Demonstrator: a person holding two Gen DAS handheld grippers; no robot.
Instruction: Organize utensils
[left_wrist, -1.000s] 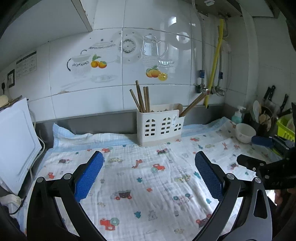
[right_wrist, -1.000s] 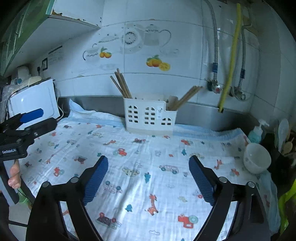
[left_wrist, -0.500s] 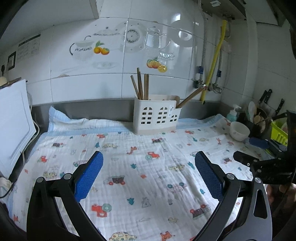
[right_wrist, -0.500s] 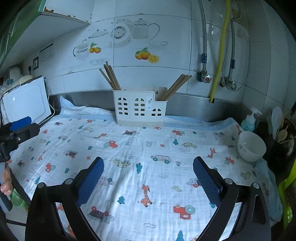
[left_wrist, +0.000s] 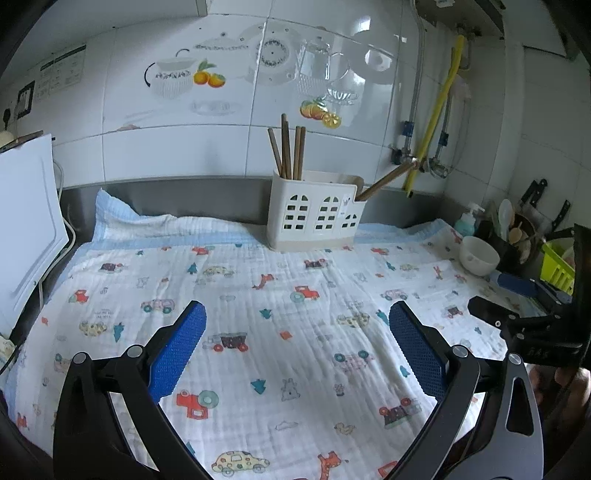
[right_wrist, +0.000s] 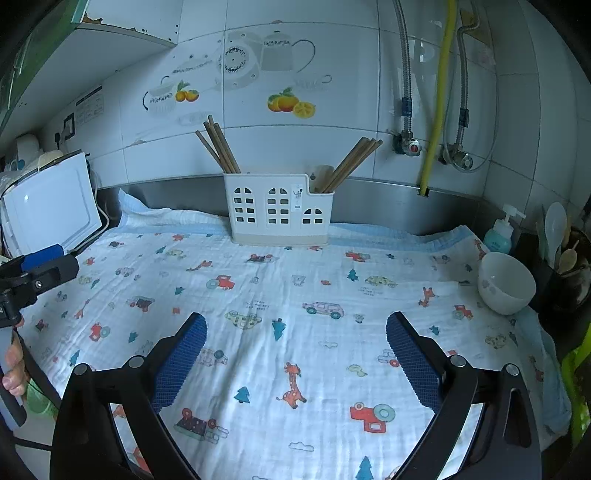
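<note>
At centre back of the cloth-covered worktop (right_wrist: 369, 332), the utensil caddy (right_wrist: 279, 210) has drawn nearer while left gripper (left_wrist: 297, 349) and right gripper (right_wrist: 295, 350), both spread empty, approach its chopsticks (right_wrist: 221, 146).

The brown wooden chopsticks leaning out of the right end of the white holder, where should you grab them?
Grip the brown wooden chopsticks near their free upper ends, coming from above. They lean up and right, clear of the white plastic holder, whose walls hide their lower ends.
</note>
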